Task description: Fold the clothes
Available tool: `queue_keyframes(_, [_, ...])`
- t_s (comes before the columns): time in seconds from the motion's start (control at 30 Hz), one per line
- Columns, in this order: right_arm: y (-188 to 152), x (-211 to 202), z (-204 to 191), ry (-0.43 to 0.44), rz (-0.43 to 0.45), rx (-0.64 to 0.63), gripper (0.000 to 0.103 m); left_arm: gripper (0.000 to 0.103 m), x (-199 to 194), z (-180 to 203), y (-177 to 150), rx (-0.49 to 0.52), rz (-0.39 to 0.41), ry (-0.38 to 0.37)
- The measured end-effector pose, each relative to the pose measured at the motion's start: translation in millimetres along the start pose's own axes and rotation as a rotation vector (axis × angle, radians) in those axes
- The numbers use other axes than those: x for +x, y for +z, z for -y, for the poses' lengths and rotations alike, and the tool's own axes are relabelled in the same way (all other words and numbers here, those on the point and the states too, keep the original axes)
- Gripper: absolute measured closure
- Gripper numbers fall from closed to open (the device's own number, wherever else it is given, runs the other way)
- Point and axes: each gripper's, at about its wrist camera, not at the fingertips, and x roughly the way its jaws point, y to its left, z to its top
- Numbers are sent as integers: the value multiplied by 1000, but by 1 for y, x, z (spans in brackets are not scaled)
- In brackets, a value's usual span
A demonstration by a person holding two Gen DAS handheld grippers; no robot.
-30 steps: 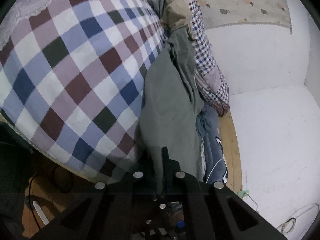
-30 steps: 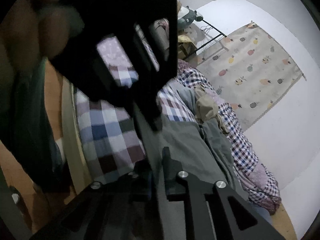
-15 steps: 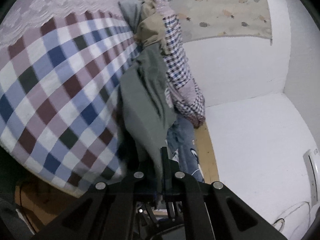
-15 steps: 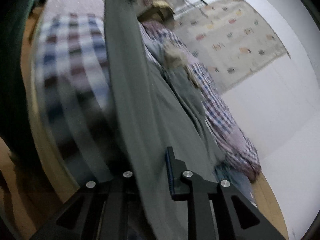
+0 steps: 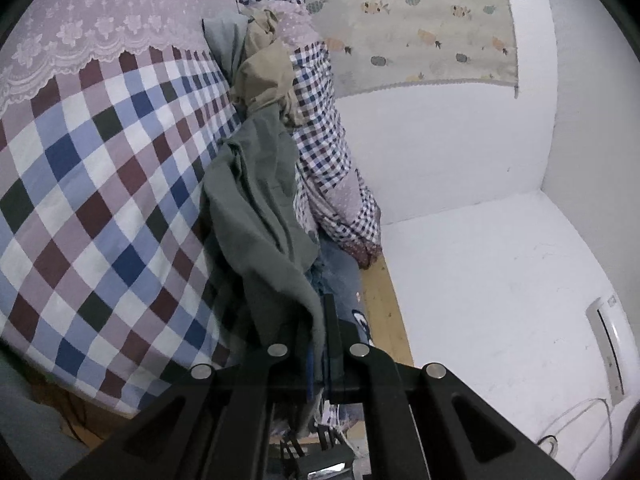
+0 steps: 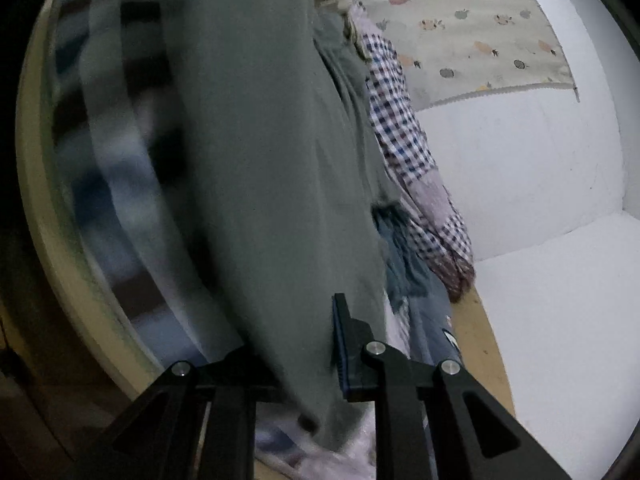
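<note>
Both tongs, left (image 5: 320, 344) and right (image 6: 308, 344), pinch the grey-green garment (image 5: 256, 200), lifting it off the checked bed (image 5: 100, 200), likely to spread it for folding.

A garment (image 5: 256, 208) is lying along the bed's (image 5: 100, 184) right edge, its near end reaching between the left gripper's (image 5: 318, 344) fingers. Behind it, crumpled clothes (image 5: 264, 80) are sitting beside a quilt (image 5: 320, 132) running along the wall (image 5: 440, 152).
</note>
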Motion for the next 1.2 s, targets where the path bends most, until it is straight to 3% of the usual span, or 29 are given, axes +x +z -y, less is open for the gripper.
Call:
queue_keyframes(0.2, [-35,3,1,-18,-9,-75,87,102,-7,-1,9,-10,31,-11])
queue_keyframes(0.37, [-35,-6,-9,-47,36,-116,87,102,-5,-2,9,-2,28,16])
queue_keyframes(0.57, [-39,-8,-7,-23,40,-116,91,102,-6,-5,9,-6,33,48])
queue_keyframes(0.63, [-40,-10,0,-3,30,-87,100,102,-7,-5,9,-1,35,56])
queue_keyframes(0.97, [-63,-49,111,20,-5,312,103,102,-14,6,6,52,31,89])
queue_keyframes(1.1, [-62,-70,144,19,34,368,103,102,-23,24,-1,120,16,120])
queue_keyframes(1.2, [-63,-83,170,69,59,398,103,102,-35,39,-6,157,8,121])
